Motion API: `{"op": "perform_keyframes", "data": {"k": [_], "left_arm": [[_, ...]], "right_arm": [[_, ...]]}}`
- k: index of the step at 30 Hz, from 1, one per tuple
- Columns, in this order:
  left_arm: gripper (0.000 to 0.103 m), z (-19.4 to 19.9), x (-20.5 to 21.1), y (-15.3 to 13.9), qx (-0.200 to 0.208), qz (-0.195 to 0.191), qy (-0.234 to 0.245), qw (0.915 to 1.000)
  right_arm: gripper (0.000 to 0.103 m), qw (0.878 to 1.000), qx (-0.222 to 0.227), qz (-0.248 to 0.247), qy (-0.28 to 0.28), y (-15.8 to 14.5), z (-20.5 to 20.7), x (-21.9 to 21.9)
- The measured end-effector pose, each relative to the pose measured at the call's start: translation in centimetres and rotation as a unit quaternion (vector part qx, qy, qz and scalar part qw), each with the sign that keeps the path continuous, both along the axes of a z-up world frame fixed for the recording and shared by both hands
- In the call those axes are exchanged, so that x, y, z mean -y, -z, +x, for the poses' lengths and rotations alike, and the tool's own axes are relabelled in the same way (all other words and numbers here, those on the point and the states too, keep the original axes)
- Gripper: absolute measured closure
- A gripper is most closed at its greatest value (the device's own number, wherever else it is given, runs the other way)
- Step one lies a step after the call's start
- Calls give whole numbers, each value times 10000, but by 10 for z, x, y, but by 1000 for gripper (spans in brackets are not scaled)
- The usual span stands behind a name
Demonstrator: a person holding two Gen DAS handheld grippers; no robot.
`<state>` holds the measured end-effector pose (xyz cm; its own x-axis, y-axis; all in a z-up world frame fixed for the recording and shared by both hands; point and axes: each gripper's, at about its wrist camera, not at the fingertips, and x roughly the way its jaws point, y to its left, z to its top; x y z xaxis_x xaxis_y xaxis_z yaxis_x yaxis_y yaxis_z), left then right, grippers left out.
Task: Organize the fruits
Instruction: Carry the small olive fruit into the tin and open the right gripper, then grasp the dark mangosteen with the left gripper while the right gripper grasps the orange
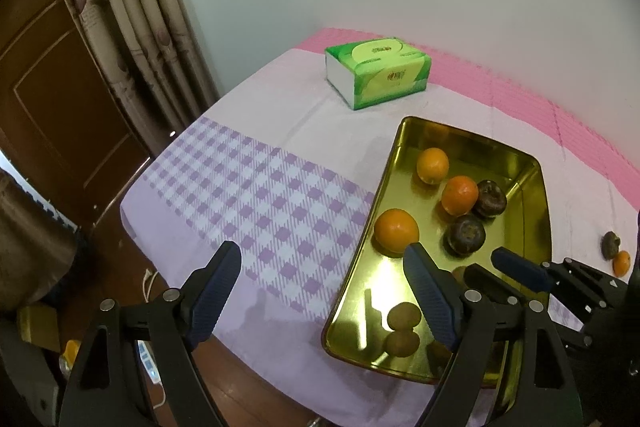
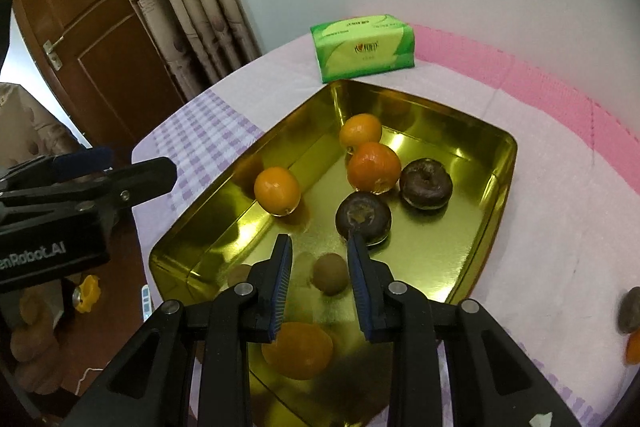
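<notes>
Fruit sits gathered in a shiny gold rectangular metal tray (image 2: pixel 496 163) on the worktop's lilac checked cloth (image 1: pixel 256 187): three round oranges (image 2: pixel 277 190), two dark brown wrinkled fruits (image 2: pixel 363 215) and a small brown kiwi (image 2: pixel 330 273). The right hand-held gripper (image 2: pixel 320 279) hovers over the tray's near end, its jaws parted and empty, the kiwi seen between them. The left hand-held gripper (image 1: pixel 320 291) is spread wide over the tray's left rim, holding nothing. A green tissue pack (image 2: pixel 362 47) lies behind the tray. Another dark fruit and an orange (image 1: pixel 621 263) rest on the cloth, right of the tray.
</notes>
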<state>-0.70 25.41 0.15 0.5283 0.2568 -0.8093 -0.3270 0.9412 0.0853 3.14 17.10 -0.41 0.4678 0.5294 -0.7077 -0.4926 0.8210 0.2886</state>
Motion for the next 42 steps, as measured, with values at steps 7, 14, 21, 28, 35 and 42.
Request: {"op": "perform_keyframes", "data": {"k": [7, 14, 21, 28, 35, 42], "left_arm": [[19, 1, 5, 2, -67, 94, 96, 9999], [18, 1, 6, 5, -119, 87, 125, 9998], [17, 2, 7, 7, -148, 90, 151, 9997], [17, 3, 7, 7, -160, 63, 160, 9997], [17, 4, 10, 9, -188, 34, 227, 9996], [17, 7, 15, 12, -210, 50, 466, 9987]], "right_arm": [[75, 10000, -17, 16, 2, 0, 3, -5], [75, 9999, 3, 101, 48, -3, 4, -3], [74, 9998, 25, 150, 87, -9, 1, 0], [66, 9998, 20, 190, 97, -10, -2, 1], [62, 9996, -21, 234, 142, -10, -4, 5], [54, 9985, 209, 291, 409, -15, -25, 36]]}}
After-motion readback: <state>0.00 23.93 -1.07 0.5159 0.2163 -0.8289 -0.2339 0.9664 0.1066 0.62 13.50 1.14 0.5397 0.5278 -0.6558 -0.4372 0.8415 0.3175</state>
